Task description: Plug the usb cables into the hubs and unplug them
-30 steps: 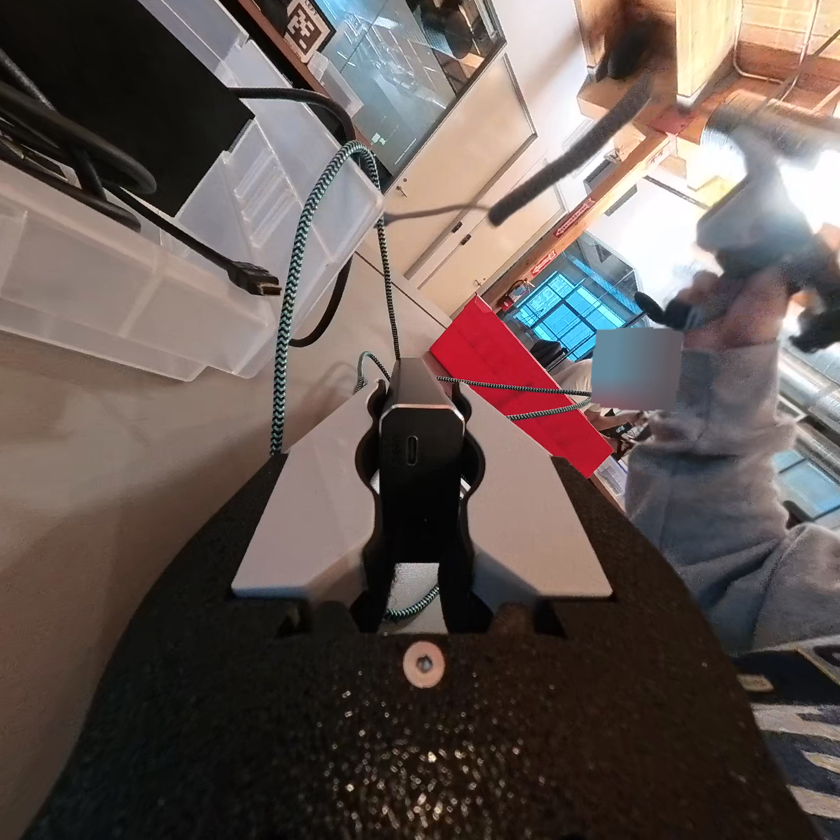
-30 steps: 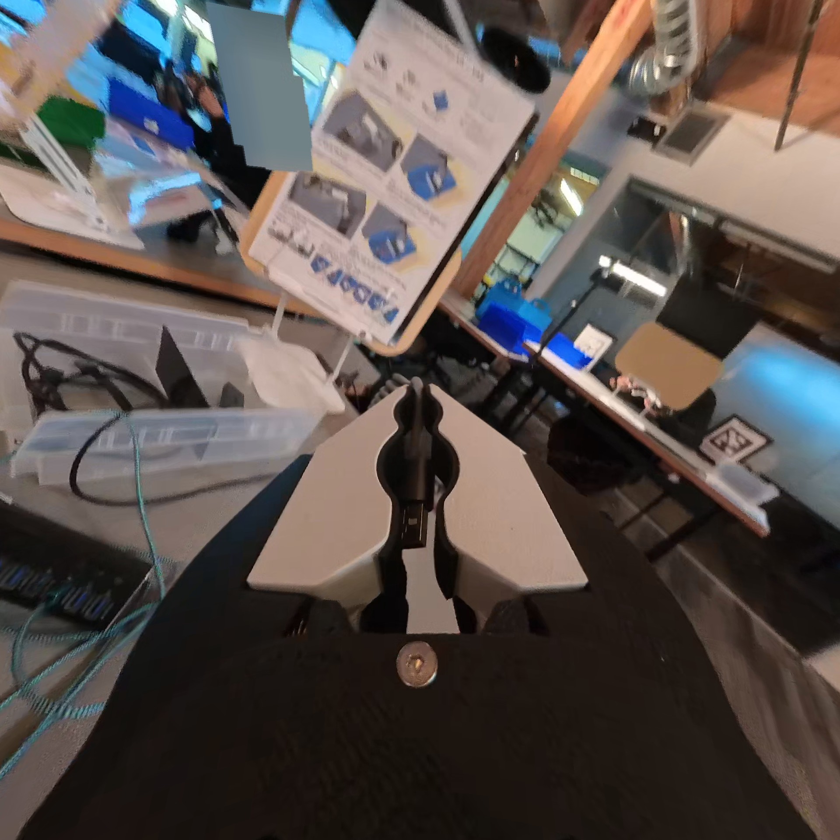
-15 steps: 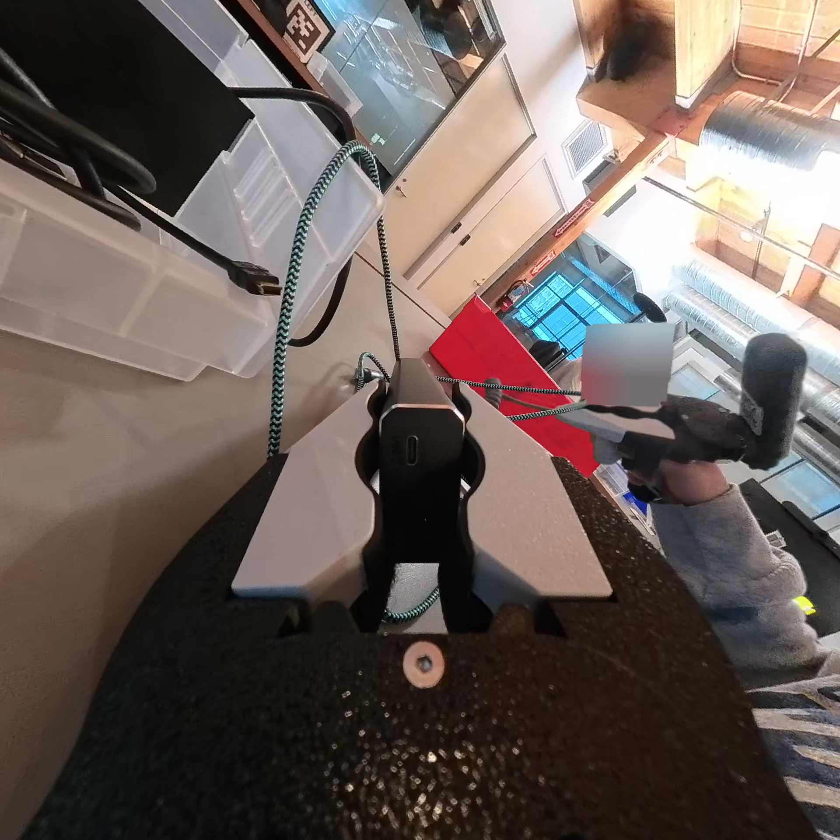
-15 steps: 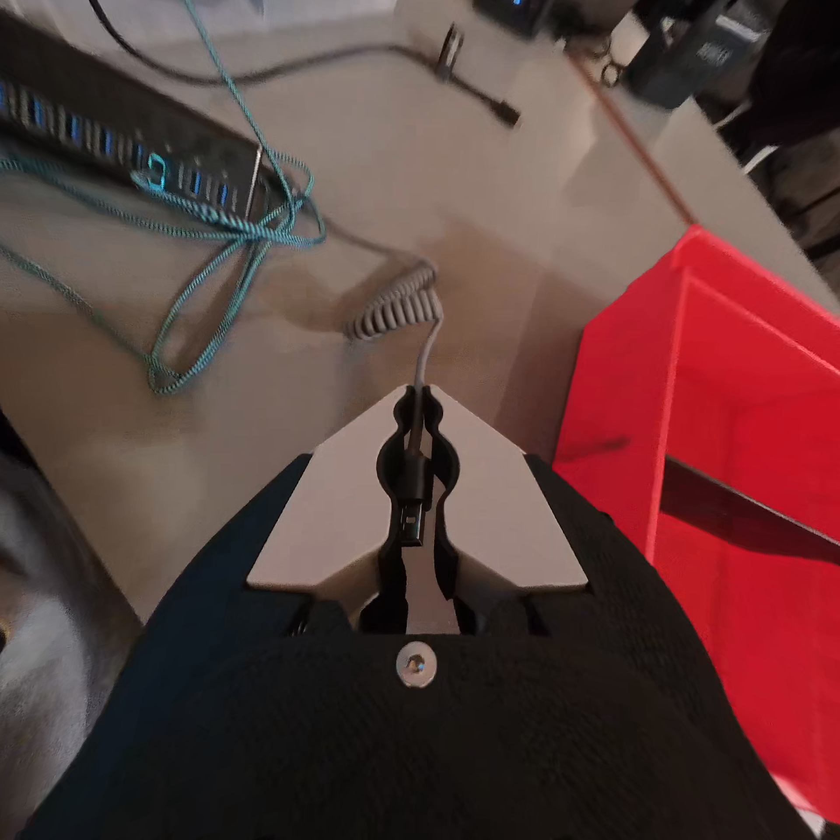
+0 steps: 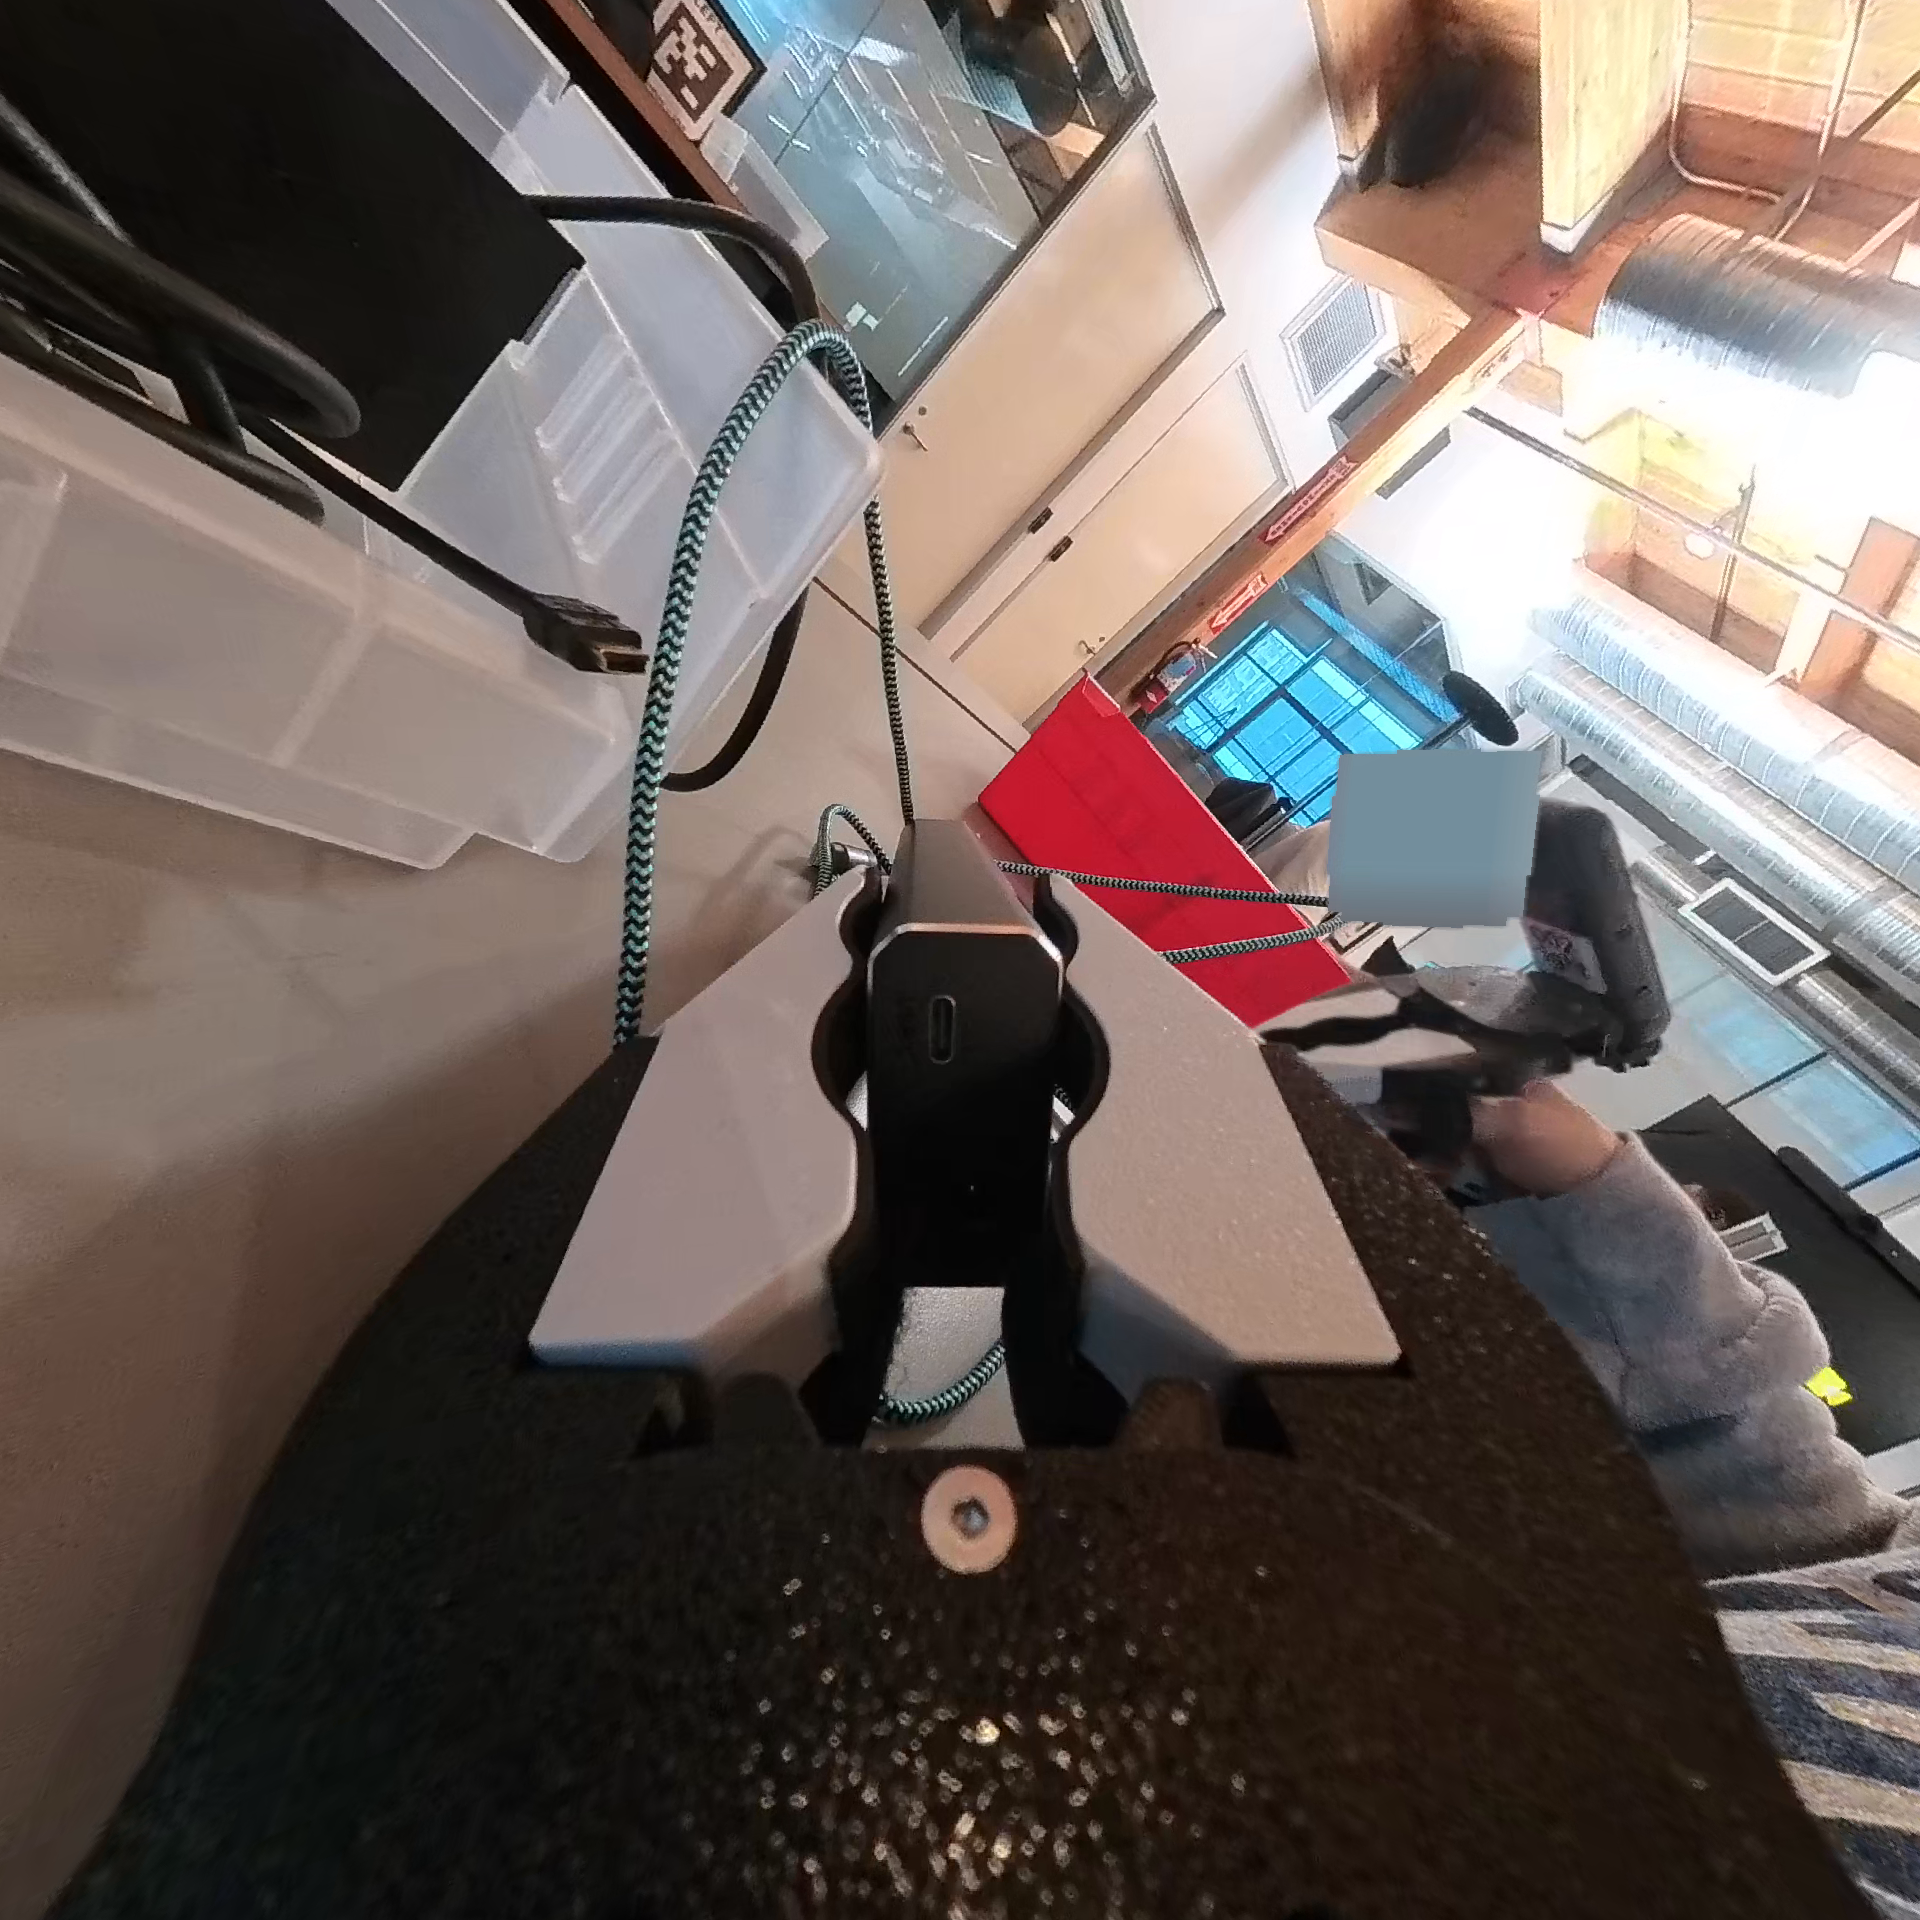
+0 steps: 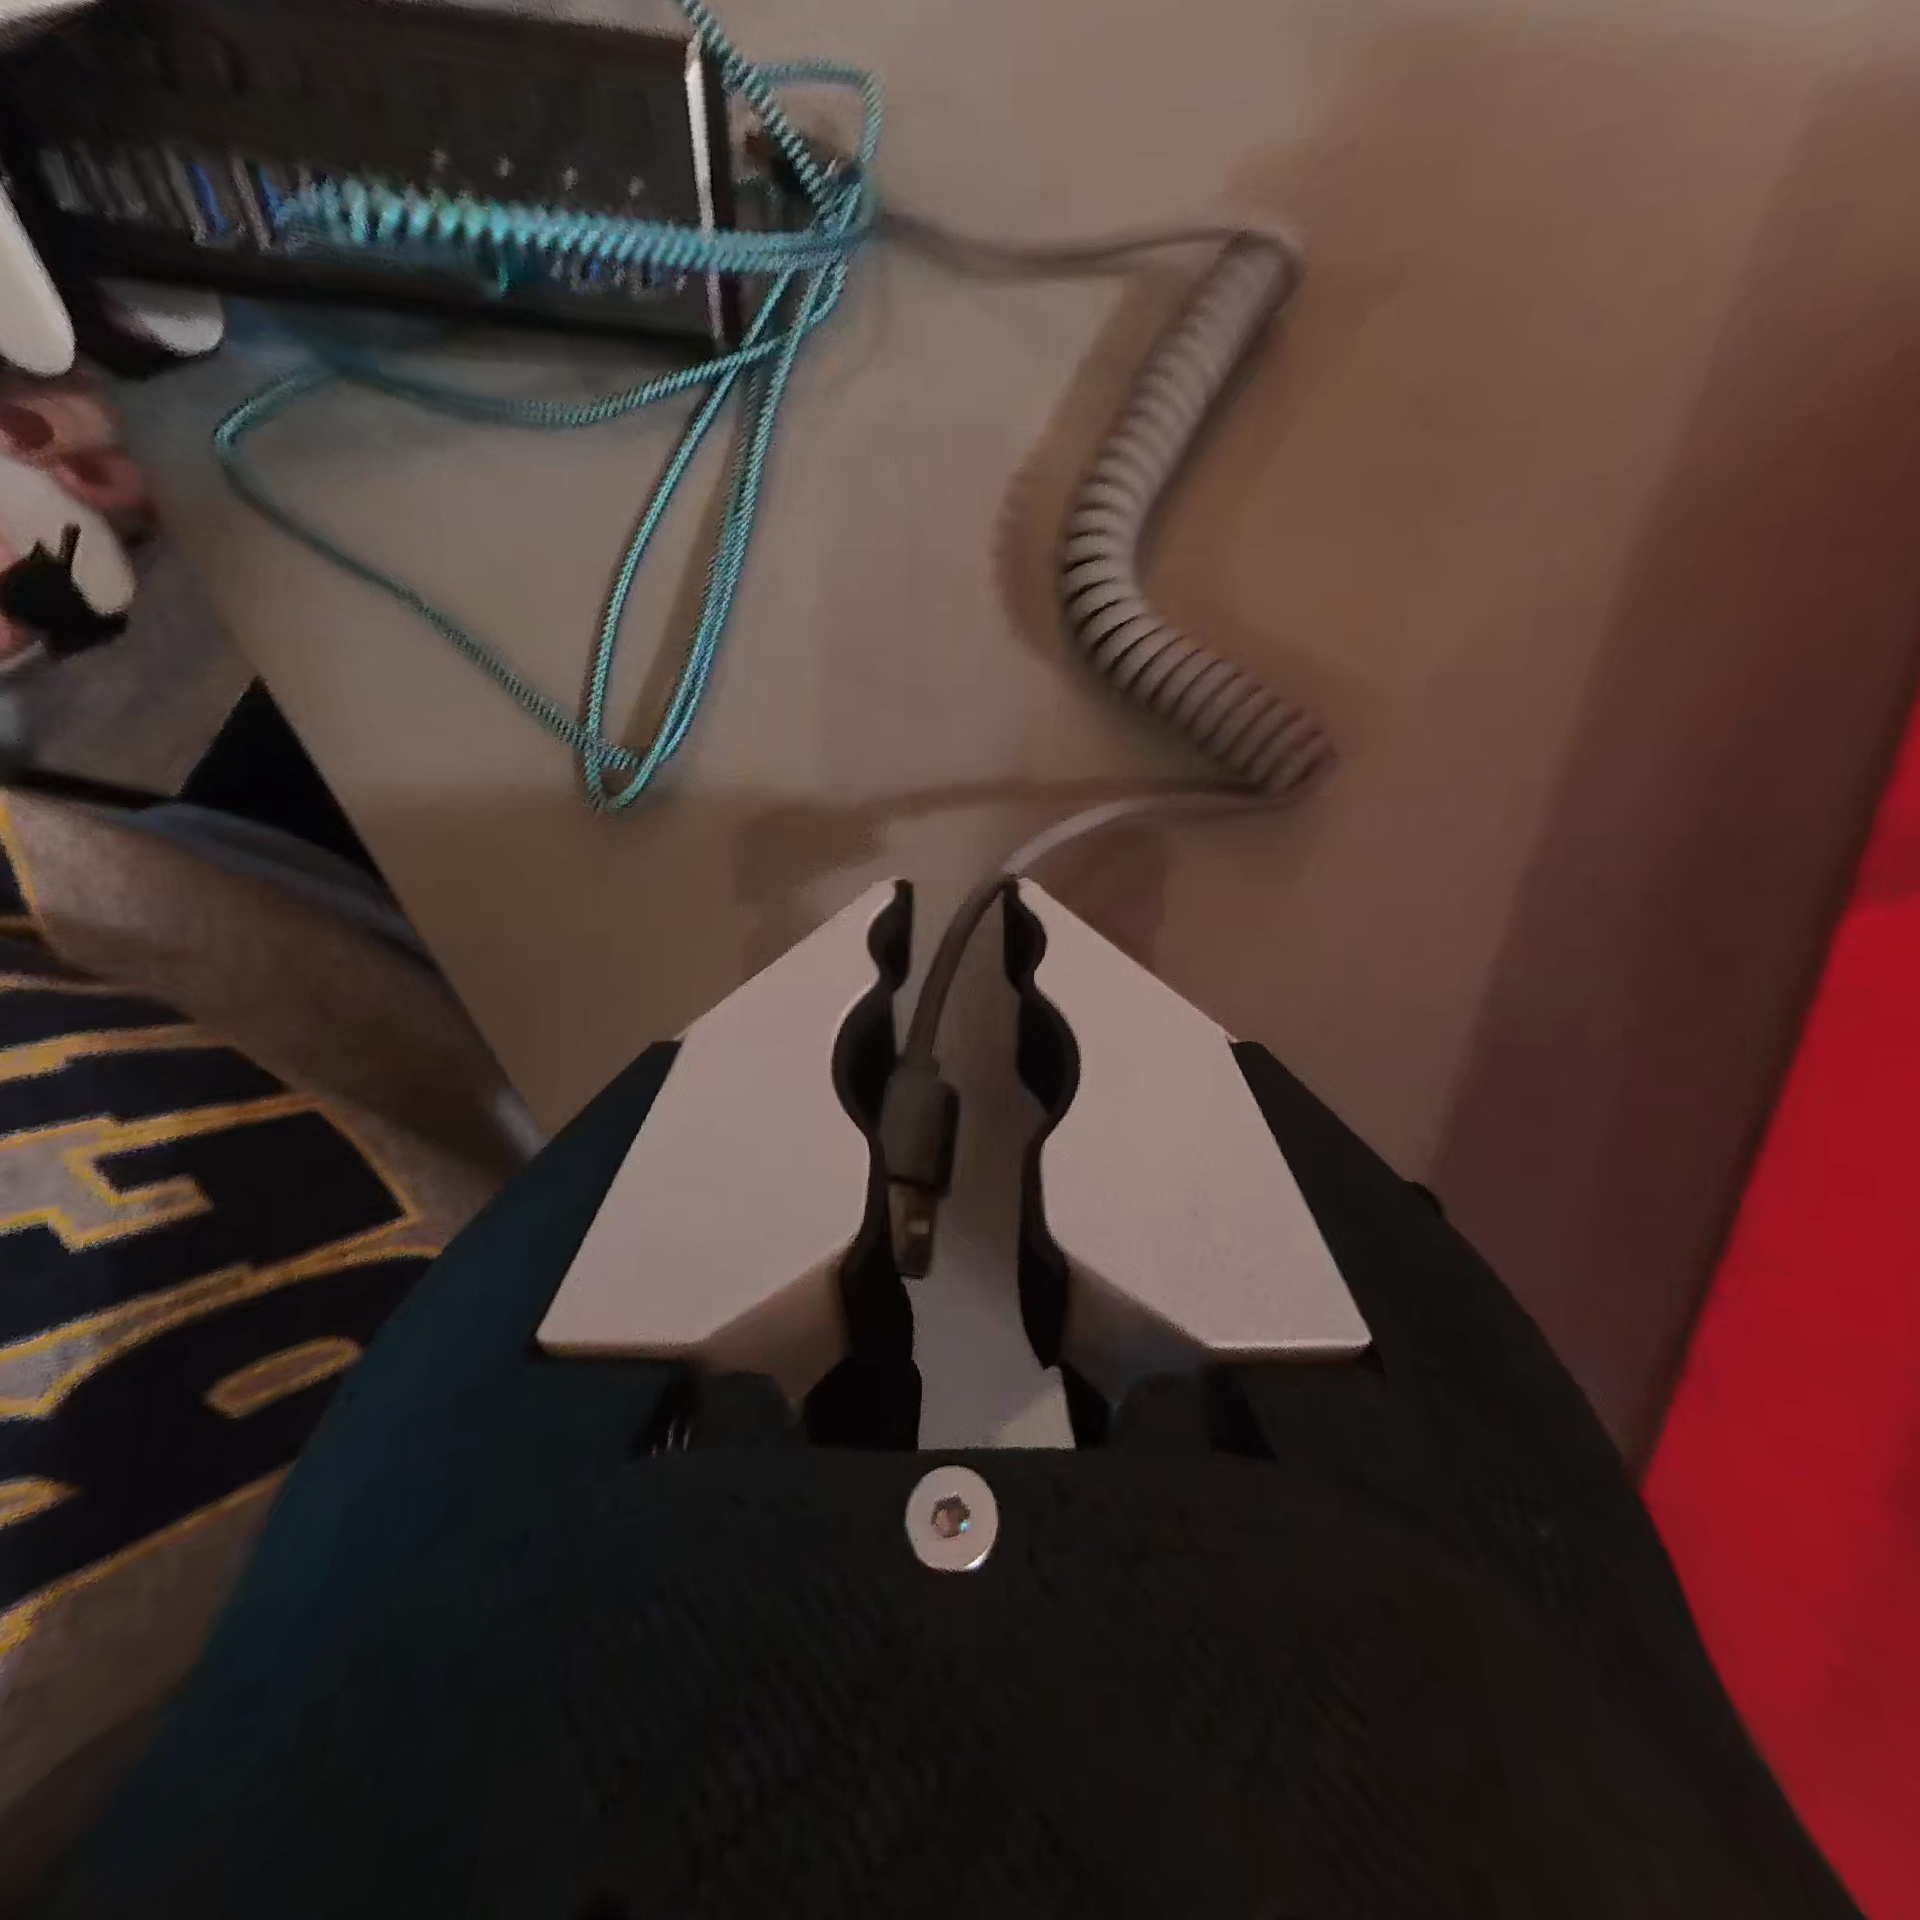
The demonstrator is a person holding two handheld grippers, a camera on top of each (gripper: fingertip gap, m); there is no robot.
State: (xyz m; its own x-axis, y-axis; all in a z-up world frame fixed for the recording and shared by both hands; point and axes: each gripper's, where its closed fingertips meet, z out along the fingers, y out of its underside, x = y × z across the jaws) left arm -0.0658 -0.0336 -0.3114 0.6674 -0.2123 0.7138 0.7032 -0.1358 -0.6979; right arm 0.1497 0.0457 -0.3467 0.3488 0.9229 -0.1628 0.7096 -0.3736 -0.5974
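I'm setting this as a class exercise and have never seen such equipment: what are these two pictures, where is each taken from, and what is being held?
No robot: a person holds two hand-held grippers, each carrying a camera looking along its fingers. In the left wrist view, the left gripper is shut on a dark USB hub; a clear plastic box and red bin sit on the beige table. In the right wrist view, the right gripper is open, with a grey coiled cable's plug lying loosely between its fingers. Teal braided cables lie beyond.
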